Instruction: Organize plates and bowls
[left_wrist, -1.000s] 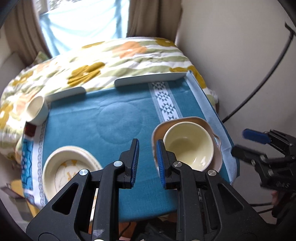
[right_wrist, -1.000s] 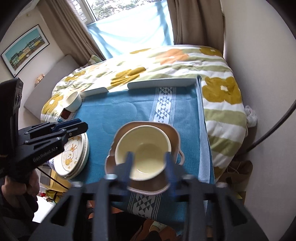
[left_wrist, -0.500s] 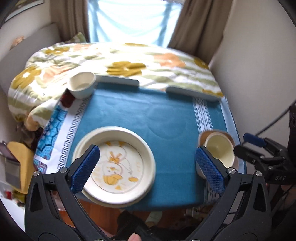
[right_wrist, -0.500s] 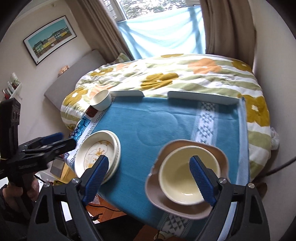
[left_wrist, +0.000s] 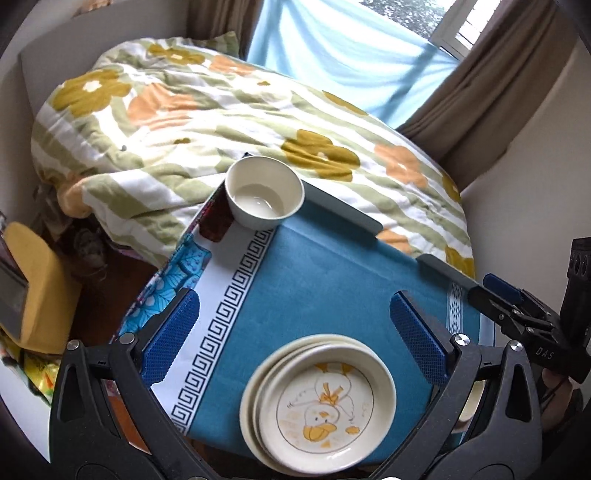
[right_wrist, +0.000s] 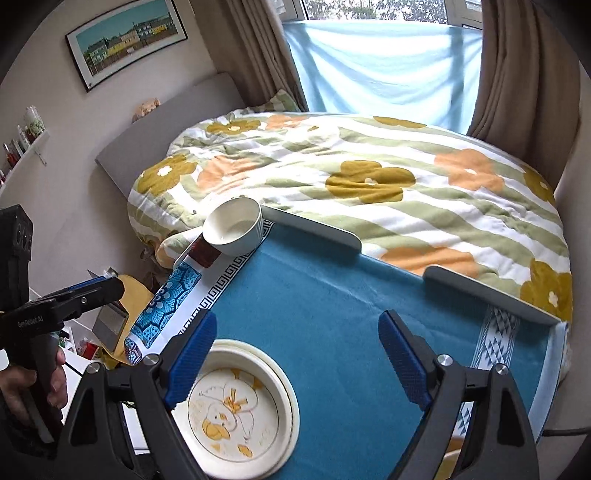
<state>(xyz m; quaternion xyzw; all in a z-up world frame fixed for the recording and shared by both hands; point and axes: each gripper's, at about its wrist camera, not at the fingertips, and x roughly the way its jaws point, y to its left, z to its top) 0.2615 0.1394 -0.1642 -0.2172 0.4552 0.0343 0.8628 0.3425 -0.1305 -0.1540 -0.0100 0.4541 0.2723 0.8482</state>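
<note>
A: The left gripper (left_wrist: 295, 336) has spread wide, holding nothing, swung from the yellow bowl to above the duck plates (left_wrist: 319, 402). The right gripper (right_wrist: 299, 360) has opened too.

B: So the white bowl (left_wrist: 264, 197), far beyond the plates at the cloth's (left_wrist: 314, 273) corner edge, comes next; bare cloth lies between.

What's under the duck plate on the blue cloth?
Under the duck plate, rims of more cream plates stick out on its left; their faces and exact count are covered. The stack rests on the blue cloth.
</note>
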